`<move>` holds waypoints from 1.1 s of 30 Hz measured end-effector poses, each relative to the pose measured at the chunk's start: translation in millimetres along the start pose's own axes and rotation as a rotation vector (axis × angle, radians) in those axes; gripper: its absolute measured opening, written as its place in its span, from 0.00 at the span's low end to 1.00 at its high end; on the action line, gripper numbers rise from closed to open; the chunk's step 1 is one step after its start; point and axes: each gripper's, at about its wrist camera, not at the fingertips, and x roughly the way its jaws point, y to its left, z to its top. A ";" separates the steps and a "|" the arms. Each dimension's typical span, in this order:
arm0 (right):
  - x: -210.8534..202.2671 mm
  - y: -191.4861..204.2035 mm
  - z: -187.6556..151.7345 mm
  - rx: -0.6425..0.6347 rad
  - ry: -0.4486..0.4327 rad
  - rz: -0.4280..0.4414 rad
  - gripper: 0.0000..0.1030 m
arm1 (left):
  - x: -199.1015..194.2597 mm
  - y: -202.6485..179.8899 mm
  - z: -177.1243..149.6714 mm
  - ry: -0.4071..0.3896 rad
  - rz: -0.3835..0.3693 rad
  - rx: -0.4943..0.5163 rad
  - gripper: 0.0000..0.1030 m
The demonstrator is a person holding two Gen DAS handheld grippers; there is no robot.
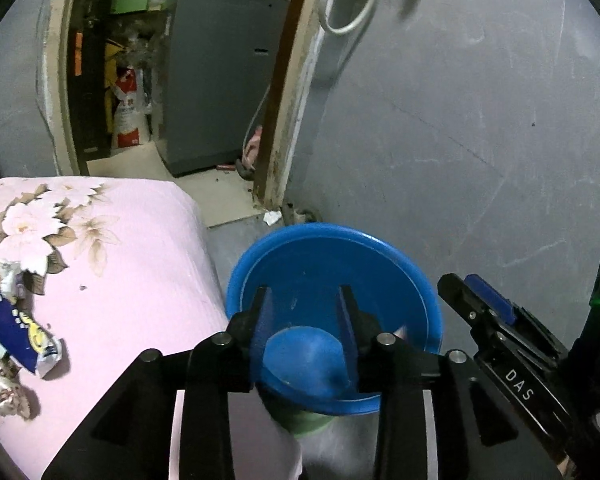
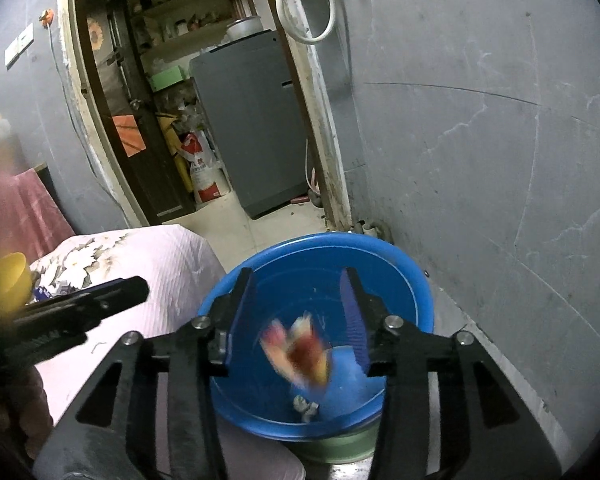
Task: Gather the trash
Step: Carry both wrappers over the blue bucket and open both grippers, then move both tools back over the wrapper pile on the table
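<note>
The red and yellow wrapper (image 2: 300, 354) is dropping, blurred, between the parted fingers of the right claw (image 2: 296, 312) above the blue basin (image 2: 404, 272); a draught or late flick could be carrying it past the rim; the left claw (image 1: 304, 320) is hanging open and empty over the same basin; more wrappers (image 1: 20, 332) are lying on the pink bed (image 1: 132, 264), well apart from both.

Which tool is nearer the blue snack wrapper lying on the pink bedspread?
Left. The left tool hangs over the blue basin, beside the bed where the blue snack wrapper lies. The right tool is on its far side, further from the bedspread.
</note>
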 end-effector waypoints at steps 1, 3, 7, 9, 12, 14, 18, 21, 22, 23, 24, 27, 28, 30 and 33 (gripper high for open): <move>-1.1 1.0 0.6 0.001 -0.003 0.000 0.71 | -5.9 1.0 0.6 -0.010 0.002 -0.005 0.29; -5.7 3.3 2.5 0.003 -0.014 0.004 0.73 | -16.6 4.1 2.4 -0.032 0.006 -0.016 0.32; -21.9 14.3 7.1 -0.003 -0.059 0.019 0.79 | -43.4 13.9 4.1 -0.091 0.023 -0.038 0.37; -32.1 21.2 9.0 -0.009 -0.086 0.031 0.83 | -61.3 21.3 4.5 -0.131 0.033 -0.052 0.44; -47.4 34.7 13.1 -0.022 -0.131 0.053 0.91 | -87.2 30.9 5.4 -0.193 0.058 -0.066 0.52; -57.5 44.6 14.9 -0.030 -0.161 0.067 0.97 | -105.0 36.9 5.5 -0.231 0.079 -0.070 0.57; -77.0 67.8 16.6 -0.050 -0.218 0.102 1.00 | -138.4 50.3 0.9 -0.300 0.123 -0.077 0.79; -89.9 86.2 15.1 -0.064 -0.257 0.127 1.00 | -168.9 62.8 -9.7 -0.376 0.167 -0.082 0.87; -93.7 93.5 14.3 -0.069 -0.270 0.134 1.00 | -177.7 67.2 -12.7 -0.394 0.177 -0.081 0.91; -96.9 99.2 13.5 -0.074 -0.280 0.142 1.00 | -185.5 69.9 -16.6 -0.407 0.189 -0.081 0.94; -100.8 107.9 11.9 -0.081 -0.294 0.153 1.00 | -195.1 74.8 -20.4 -0.425 0.210 -0.084 0.95; -107.2 128.3 9.7 -0.098 -0.316 0.175 1.00 | -211.2 88.2 -30.6 -0.459 0.253 -0.093 0.96; -109.2 136.2 7.7 -0.106 -0.323 0.183 1.00 | -219.8 94.8 -34.8 -0.472 0.272 -0.101 0.96; -112.7 151.9 2.2 -0.124 -0.335 0.201 1.00 | -228.3 105.8 -40.9 -0.487 0.295 -0.110 0.96; -117.6 170.4 -4.5 -0.147 -0.348 0.225 1.00 | -243.7 122.8 -53.3 -0.514 0.341 -0.126 0.96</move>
